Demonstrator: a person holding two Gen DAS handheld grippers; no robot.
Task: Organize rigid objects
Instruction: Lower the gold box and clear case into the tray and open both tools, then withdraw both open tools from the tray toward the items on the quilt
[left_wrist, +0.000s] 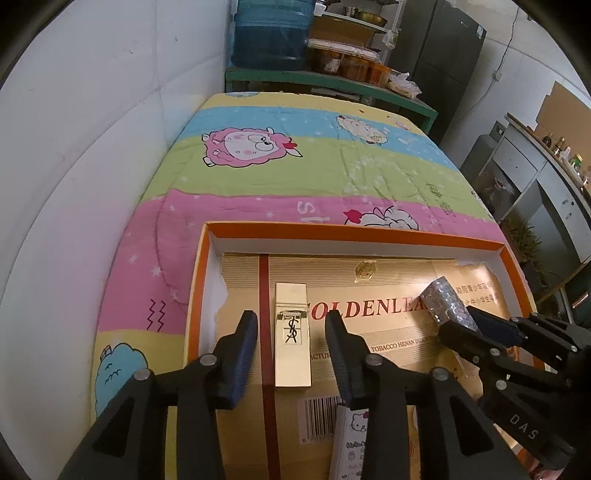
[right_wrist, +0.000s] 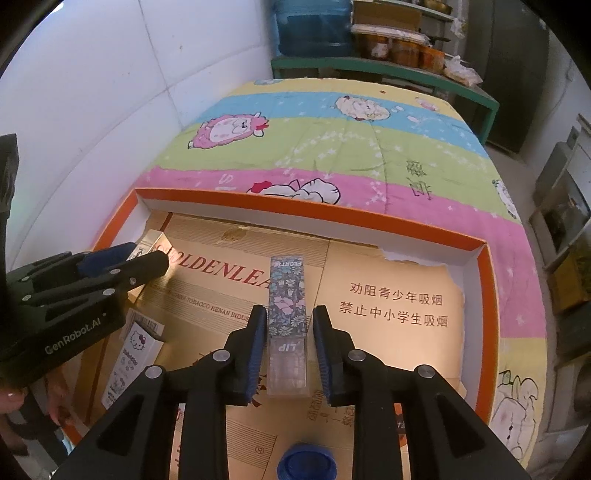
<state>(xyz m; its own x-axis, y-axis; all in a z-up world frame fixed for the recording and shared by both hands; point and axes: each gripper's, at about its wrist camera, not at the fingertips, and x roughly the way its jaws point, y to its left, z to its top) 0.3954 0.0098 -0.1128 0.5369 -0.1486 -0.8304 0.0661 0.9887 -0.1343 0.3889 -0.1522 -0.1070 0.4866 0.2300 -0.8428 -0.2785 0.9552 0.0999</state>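
lipstick cases are the items under review: a gold case (left_wrist: 292, 334) lies flat on the cardboard liner (left_wrist: 388, 325) of the orange-rimmed tray (left_wrist: 354, 230), and a floral case (right_wrist: 287, 325) with a clear end lies flat further right on the same liner. the left claw (left_wrist: 291, 363) stands with jaws apart, one either side of the gold case, with clear gaps visible on both sides; nothing is clamped. the right claw (right_wrist: 289, 356) likewise straddles the floral case, jaws narrowly apart, pads close to its sides but not seen pressing. a hello kitty box (right_wrist: 133, 363) lies near the tray's front left, and a blue cap (right_wrist: 307, 463) sits at the near edge, just below the right claw. risks noted: both cases are smooth and slim, so a claw drawn back at an angle may clip a case and skid it across the glossy liner. the right claw has very little clearance, so the floral case is the likelier to be dragged or tipped. the gold case lies just beside a dark red strip (left_wrist: 266, 332); any nudge would leave it crooked against that line. the two claws work close together over the tray, and a sideways move by either may strike the other. the liner's torn edges could catch a sliding case.
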